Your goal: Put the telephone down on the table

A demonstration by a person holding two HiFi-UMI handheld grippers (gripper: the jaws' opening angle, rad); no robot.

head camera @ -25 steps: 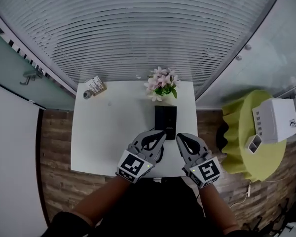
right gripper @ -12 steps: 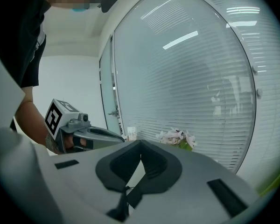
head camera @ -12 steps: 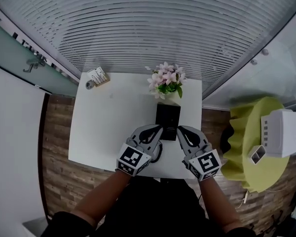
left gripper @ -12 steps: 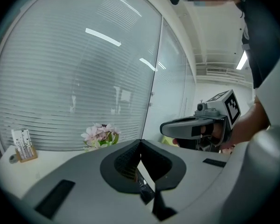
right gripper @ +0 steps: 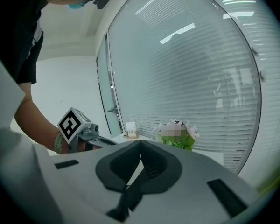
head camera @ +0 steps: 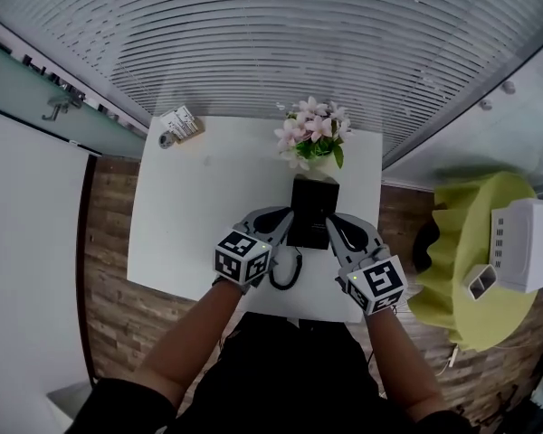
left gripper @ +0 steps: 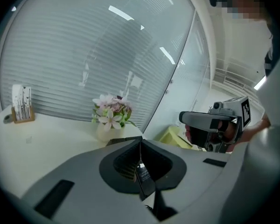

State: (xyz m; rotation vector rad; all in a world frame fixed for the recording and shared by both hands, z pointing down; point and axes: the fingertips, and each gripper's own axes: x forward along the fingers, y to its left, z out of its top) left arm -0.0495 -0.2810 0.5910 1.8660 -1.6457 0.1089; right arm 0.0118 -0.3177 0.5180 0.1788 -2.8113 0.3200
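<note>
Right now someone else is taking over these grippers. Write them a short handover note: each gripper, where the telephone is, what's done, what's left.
Left gripper: fingers shut, just left of the telephone. A dark sliver shows behind the tips; I cannot tell if it is pinched.
Right gripper: fingers shut, nothing seen between them, just right of the telephone.
Telephone: black, appears to lie flat on the white table in front of the flower vase. Its cord loops beside the left gripper.
Done: telephone looks down on the table.
Left: probably only backing both grippers away; check the cord is free first.
</note>
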